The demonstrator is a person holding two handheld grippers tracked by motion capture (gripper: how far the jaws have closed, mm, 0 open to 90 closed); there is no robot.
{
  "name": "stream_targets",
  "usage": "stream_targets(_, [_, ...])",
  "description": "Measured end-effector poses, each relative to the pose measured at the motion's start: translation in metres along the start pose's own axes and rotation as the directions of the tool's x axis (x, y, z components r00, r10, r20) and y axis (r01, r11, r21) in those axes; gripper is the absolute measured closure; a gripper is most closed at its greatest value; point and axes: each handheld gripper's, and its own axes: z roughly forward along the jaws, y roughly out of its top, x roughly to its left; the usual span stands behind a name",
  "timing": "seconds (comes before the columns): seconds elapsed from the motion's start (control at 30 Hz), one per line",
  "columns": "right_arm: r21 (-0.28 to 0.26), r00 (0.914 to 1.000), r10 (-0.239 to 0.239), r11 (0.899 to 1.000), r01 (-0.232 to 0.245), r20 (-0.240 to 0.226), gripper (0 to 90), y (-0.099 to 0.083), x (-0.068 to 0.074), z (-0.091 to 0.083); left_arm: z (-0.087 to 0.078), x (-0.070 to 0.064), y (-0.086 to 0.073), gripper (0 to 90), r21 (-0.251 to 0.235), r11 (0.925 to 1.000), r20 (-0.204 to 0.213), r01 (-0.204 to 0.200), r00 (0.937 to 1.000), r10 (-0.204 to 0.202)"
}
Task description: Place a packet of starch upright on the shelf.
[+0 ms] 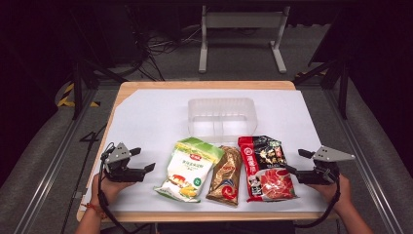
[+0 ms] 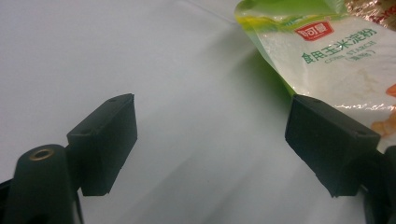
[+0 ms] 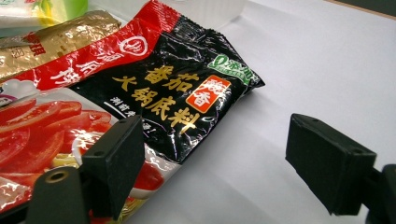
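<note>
On the white sheet [image 1: 156, 117], high view, three packets lie before a clear bin [image 1: 222, 116], left gripper [image 1: 142, 159] and right gripper [image 1: 298, 161] flanking them. Left gripper view: jaws wide apart, empty, beside the green packet [image 2: 336, 60]. Right gripper view: jaws wide apart, empty, by the red packet [image 3: 154, 93], the gold packet [image 3: 56, 42] beyond.

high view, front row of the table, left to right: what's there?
Left gripper → green-and-white corn starch bag → gold foil packet → red-and-black hotpot base packet → right gripper. The clear plastic tub sits behind the row, so it is left out of the order.
</note>
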Motion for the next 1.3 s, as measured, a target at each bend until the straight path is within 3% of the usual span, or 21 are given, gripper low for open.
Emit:
stream_targets(0.27, [0.005, 0.9997, -0.004, 1.000, 0.004, 0.023, 19.9, -0.002, 0.002, -0.005, 0.006, -0.002, 0.009, 21.2, -0.016, 0.9997, 0.071, 0.017, 0.9974, -0.015])
stream_targets(0.33, [0.007, 0.9996, 0.003, 1.000, -0.003, 0.027, 19.9, -0.005, 0.003, -0.007, 0.011, -0.001, 0.018, 20.0, -0.016, 0.9994, 0.110, 0.030, 0.9936, -0.028])
stream_targets(0.43, [0.009, 0.9995, 0.005, 1.000, -0.005, 0.031, 19.9, -0.006, 0.003, -0.009, 0.015, -0.003, 0.023, 19.1, -0.021, 0.9994, 0.131, 0.026, 0.9912, -0.023])
stream_targets(0.57, [0.009, 0.9994, 0.010, 1.000, -0.011, 0.034, 19.9, -0.007, 0.003, -0.010, 0.023, -0.007, 0.033, 18.2, -0.021, 0.9986, 0.189, 0.049, 0.9810, -0.045])
stream_targets(0.6, [0.011, 0.9994, 0.011, 1.000, -0.011, 0.033, 19.9, -0.007, 0.003, -0.009, 0.028, -0.009, 0.037, 18.2, -0.013, 0.9987, 0.220, 0.050, 0.9744, -0.046])
stream_targets(0.63, [0.011, 0.9994, 0.011, 1.000, -0.011, 0.033, 19.9, -0.007, 0.003, -0.009, 0.028, -0.009, 0.037, 18.1, -0.013, 0.9987, 0.220, 0.050, 0.9744, -0.046])
stream_targets(0.87, [0.028, 0.9998, -0.014, 1.000, 0.014, 0.012, 19.7, -0.005, 0.006, -0.002, 0.051, -0.012, 0.052, 17.5, 0.058, 0.9981, 0.260, 0.023, 0.9648, -0.038])
stream_targets(1.0, [0.030, 0.9999, -0.013, 0.999, 0.013, 0.007, 19.7, -0.005, 0.006, -0.002, 0.067, -0.012, 0.058, 15.4, 0.099, 0.9950, 0.259, 0.017, 0.9650, -0.042])
stream_targets(1.2, [0.032, 1.0000, -0.010, 0.999, 0.010, 0.002, 19.5, -0.006, 0.006, -0.002, 0.095, -0.014, 0.066, 14.4, 0.179, 0.9838, 0.282, -0.007, 0.9585, -0.044])
stream_targets(1.3, [0.037, 1.0000, -0.008, 0.999, 0.008, -0.001, 19.4, -0.007, 0.005, -0.002, 0.108, -0.017, 0.066, 14.9, 0.216, 0.9763, 0.306, -0.019, 0.9506, -0.049])
